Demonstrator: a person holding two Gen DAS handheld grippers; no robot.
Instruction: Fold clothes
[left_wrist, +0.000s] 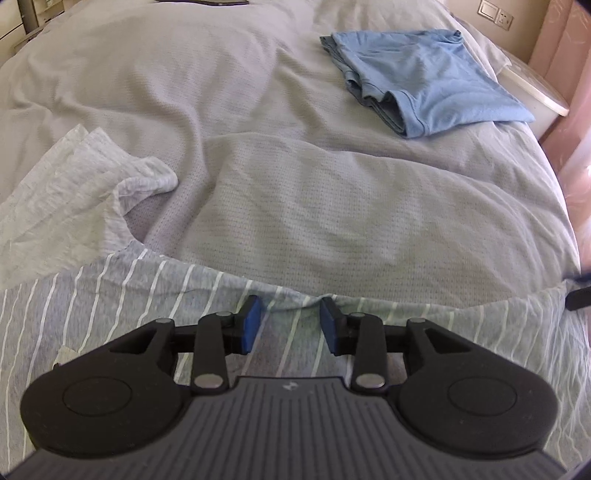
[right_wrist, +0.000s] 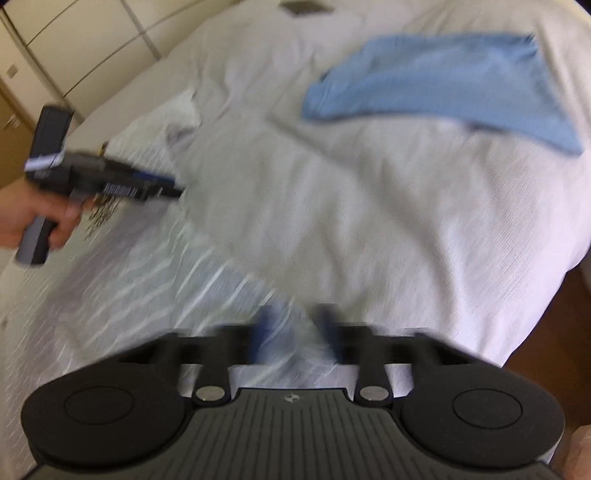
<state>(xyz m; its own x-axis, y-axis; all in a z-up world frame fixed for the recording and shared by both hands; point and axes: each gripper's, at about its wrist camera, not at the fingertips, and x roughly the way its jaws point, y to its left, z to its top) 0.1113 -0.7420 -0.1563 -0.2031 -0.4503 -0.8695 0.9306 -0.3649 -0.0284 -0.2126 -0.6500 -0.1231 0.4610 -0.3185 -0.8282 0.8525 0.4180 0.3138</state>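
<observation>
A grey garment with white stripes (left_wrist: 110, 295) lies flat on the bed's near side. My left gripper (left_wrist: 290, 321) is open at its far edge, and a small ridge of the hem sits between the blue pads (left_wrist: 251, 325) without being pinched. In the right wrist view, which is badly blurred, the same striped garment (right_wrist: 147, 266) runs under my right gripper (right_wrist: 293, 328). Fabric lies between its fingers, and they seem shut on it. A hand (right_wrist: 29, 218) holds the left gripper (right_wrist: 173, 186) at the left.
A folded blue T-shirt (left_wrist: 436, 77) (right_wrist: 443, 85) rests at the far right of the grey bedspread (left_wrist: 295, 184). A crumpled white garment (left_wrist: 62, 184) lies at the left. A white bedside table (left_wrist: 535, 92) and pink curtain stand right of the bed.
</observation>
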